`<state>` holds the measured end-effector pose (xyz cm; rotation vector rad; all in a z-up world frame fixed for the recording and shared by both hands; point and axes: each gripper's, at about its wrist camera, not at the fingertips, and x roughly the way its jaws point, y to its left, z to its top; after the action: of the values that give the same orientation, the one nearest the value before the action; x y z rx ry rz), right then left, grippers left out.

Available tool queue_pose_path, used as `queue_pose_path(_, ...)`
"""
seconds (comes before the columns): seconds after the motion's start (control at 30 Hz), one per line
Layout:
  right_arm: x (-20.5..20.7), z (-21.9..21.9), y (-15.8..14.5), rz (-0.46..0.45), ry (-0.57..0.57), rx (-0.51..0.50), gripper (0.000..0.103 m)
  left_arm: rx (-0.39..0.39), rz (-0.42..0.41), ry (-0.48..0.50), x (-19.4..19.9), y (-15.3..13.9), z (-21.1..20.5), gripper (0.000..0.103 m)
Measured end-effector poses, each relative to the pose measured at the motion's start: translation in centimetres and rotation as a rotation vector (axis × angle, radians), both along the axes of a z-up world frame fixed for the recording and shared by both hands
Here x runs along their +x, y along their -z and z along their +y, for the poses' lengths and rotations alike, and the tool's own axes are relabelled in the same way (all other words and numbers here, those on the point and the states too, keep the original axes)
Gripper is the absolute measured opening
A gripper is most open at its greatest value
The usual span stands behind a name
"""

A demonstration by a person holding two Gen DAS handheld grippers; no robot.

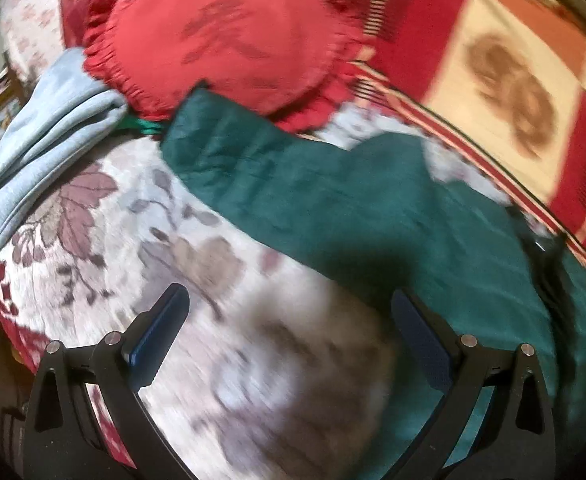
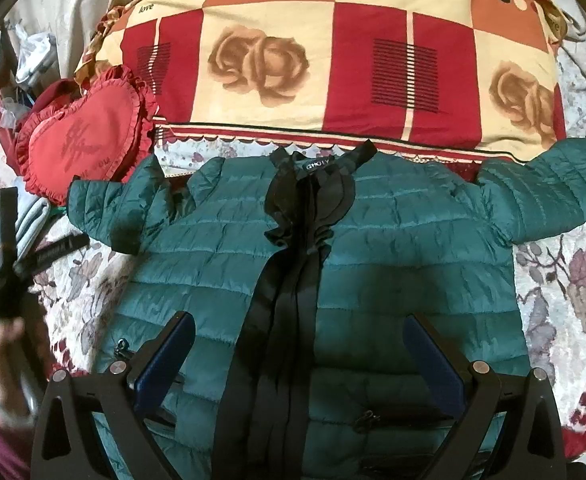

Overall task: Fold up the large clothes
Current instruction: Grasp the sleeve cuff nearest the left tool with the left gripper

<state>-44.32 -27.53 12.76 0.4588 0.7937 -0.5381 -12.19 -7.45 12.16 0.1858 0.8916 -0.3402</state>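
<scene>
A teal quilted puffer jacket (image 2: 393, 248) with a black zip front lies flat and face up on a floral bedspread (image 2: 565, 280), both sleeves spread out. My right gripper (image 2: 299, 332) is open and empty, hovering over the jacket's lower front. My left gripper (image 1: 289, 304) is open and empty over the bedspread (image 1: 141, 240), left of the jacket's sleeve (image 1: 293, 184). In the right wrist view the left gripper (image 2: 59, 249) shows at the far left, near the sleeve end (image 2: 105, 208).
A red heart-shaped cushion (image 2: 81, 140) lies by the left sleeve; it also shows in the left wrist view (image 1: 221, 44). A red and cream rose-print quilt (image 2: 333, 64) is folded behind the collar. A light blue folded garment (image 1: 41, 152) lies at the left.
</scene>
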Motion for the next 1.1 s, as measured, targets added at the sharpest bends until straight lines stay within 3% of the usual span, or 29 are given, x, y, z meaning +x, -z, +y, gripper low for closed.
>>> queue_pose_path(0.27, 0.6, -0.6, 1.2, 0.024, -0.004, 0.035, 0.103, -0.041, 0.055, -0.086, 7.1, 1.8, 2.5, 0.102)
queue_pose_path(0.47, 0.8, -0.6, 1.4, 0.025, -0.002, 0.049, 0.103, -0.022, 0.012, -0.119, 11.2, 1.8, 3.3, 0.102)
queue_pose_path(0.73, 1.8, 0.0, 1.7, 0.044, -0.031, 0.034, 0.103, 0.08, -0.098, -0.127, 15.3, 2.1, 2.8, 0.102)
queue_pose_path(1.1, 2.3, -0.7, 2.7, 0.063, -0.011, 0.071, 0.103, 0.057, -0.099, -0.131, 19.5, 3.6, 2.5, 0.102)
